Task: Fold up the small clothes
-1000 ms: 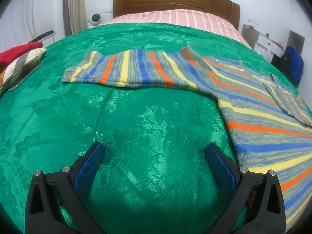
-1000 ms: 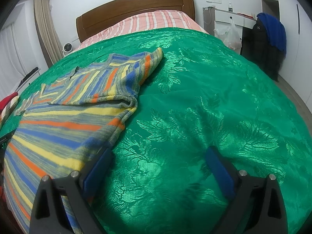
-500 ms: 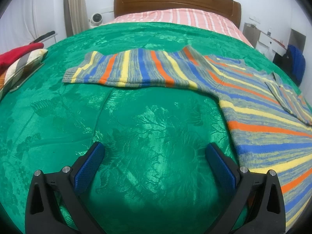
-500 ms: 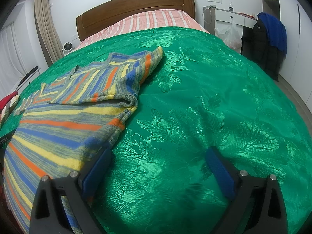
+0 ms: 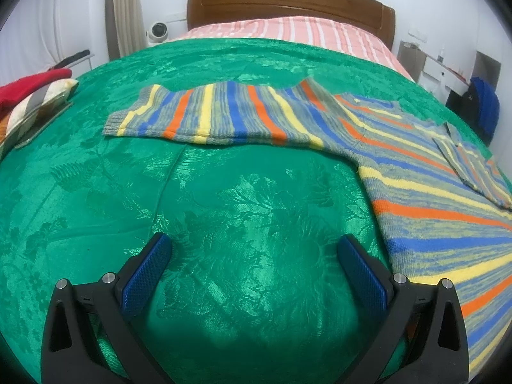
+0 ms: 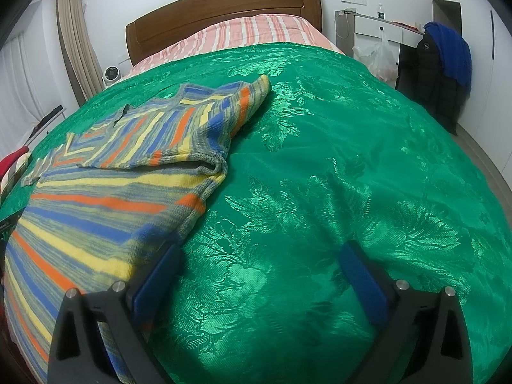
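A striped knit sweater (image 5: 416, 188) in blue, orange, yellow and grey lies flat on the green bedspread (image 5: 224, 211). Its one sleeve (image 5: 208, 115) stretches out to the left in the left wrist view. In the right wrist view the sweater (image 6: 96, 204) lies at the left, with its other sleeve (image 6: 192, 131) folded over the chest. My left gripper (image 5: 252, 256) is open and empty over bare bedspread, left of the sweater's body. My right gripper (image 6: 259, 262) is open and empty, its left finger (image 6: 156, 275) at the sweater's side edge.
A wooden headboard (image 5: 288, 3) and pink striped bedding (image 5: 288, 32) are at the far end. Red and striped cloth items (image 5: 28, 96) lie at the bed's left edge. A dark jacket with blue cloth (image 6: 444, 64) hangs at the right by a white desk (image 6: 377, 28).
Both views have shifted very slightly; the sweater lies unchanged and both grippers stay open.
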Demonstrator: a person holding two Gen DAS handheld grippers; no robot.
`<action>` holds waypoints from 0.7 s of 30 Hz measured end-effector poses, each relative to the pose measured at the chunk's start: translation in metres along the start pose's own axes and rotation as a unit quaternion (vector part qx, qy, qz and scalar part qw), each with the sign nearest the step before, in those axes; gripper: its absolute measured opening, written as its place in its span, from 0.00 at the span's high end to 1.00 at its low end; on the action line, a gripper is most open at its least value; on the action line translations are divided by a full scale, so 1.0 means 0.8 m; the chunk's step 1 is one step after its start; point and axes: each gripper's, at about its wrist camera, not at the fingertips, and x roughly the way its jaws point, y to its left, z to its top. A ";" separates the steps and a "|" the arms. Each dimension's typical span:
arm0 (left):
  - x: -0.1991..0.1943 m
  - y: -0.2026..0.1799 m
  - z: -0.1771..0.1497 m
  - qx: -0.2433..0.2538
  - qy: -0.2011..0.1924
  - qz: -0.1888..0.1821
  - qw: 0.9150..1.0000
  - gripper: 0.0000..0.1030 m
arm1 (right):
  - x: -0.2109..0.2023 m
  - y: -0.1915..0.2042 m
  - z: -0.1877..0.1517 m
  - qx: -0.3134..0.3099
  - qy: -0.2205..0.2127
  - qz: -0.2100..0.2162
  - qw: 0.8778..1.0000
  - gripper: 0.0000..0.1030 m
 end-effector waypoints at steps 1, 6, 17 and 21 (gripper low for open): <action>-0.001 0.000 -0.001 -0.001 -0.001 -0.001 1.000 0.00 | 0.000 0.000 0.000 0.000 0.000 -0.001 1.000 0.03; -0.001 0.001 0.000 -0.002 -0.001 -0.003 1.000 0.00 | -0.001 0.001 0.000 0.001 0.000 0.001 1.000 0.03; -0.023 0.011 0.024 -0.043 0.055 -0.030 0.997 0.01 | -0.002 0.002 0.000 0.002 0.000 0.002 1.000 0.03; -0.050 0.059 0.081 -0.129 0.022 -0.066 0.989 0.00 | -0.003 0.002 0.001 0.002 -0.001 0.002 1.000 0.03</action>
